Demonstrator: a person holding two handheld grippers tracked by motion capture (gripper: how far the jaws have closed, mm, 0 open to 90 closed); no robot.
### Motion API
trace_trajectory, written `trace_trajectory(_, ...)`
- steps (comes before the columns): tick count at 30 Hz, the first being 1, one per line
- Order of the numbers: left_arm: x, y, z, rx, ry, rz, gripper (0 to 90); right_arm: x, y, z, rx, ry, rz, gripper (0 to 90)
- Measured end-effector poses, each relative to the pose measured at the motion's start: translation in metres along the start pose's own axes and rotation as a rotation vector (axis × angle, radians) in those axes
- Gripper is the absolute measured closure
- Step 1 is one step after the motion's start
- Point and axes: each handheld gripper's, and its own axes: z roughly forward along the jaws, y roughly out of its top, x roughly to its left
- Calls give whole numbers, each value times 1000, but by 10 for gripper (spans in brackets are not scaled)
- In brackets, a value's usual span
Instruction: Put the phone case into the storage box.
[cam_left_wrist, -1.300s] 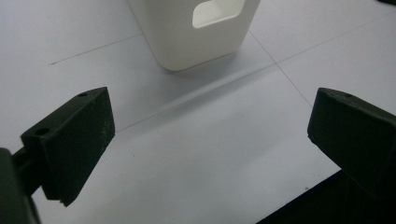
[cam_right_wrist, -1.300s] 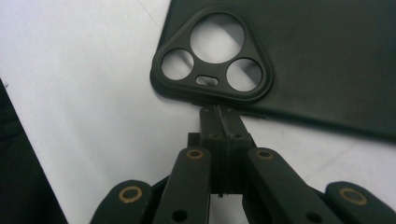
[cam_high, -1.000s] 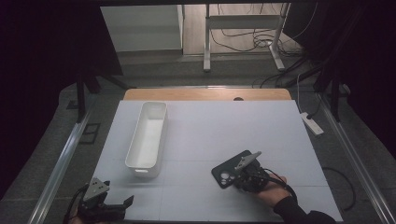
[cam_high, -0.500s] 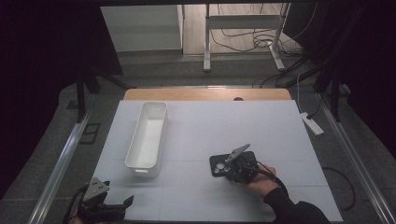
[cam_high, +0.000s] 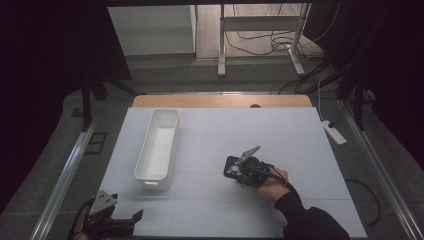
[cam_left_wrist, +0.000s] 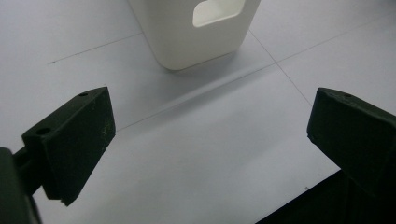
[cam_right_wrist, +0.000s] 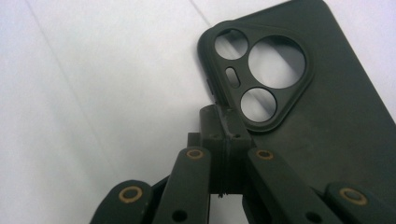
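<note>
Matte black phone case (cam_right_wrist: 322, 107) edge clamped by right gripper (cam_right_wrist: 223, 122); left gripper (cam_left_wrist: 205, 140) spread apart.

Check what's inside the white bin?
White bin looks empty in the high view: bare white floor, nothing in it. The strip behind its near wall is hidden.
</note>
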Motion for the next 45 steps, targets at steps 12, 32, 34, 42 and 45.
trace_trajectory(12,0,0,0,4,-1,2,18,-19,16,8,-10,-25,38,900)
trace_trajectory(32,0,0,0,5,-2,1,19,-41,38,18,-53,-68,61,900)
trace_trajectory(34,0,0,1,6,-2,2,18,-42,39,19,-46,-73,64,900)
trace_trajectory(42,0,0,1,6,-2,1,19,-48,41,20,-48,-110,76,900)
trace_trajectory(45,0,0,1,6,-2,0,19,-51,41,20,-49,-117,85,900)
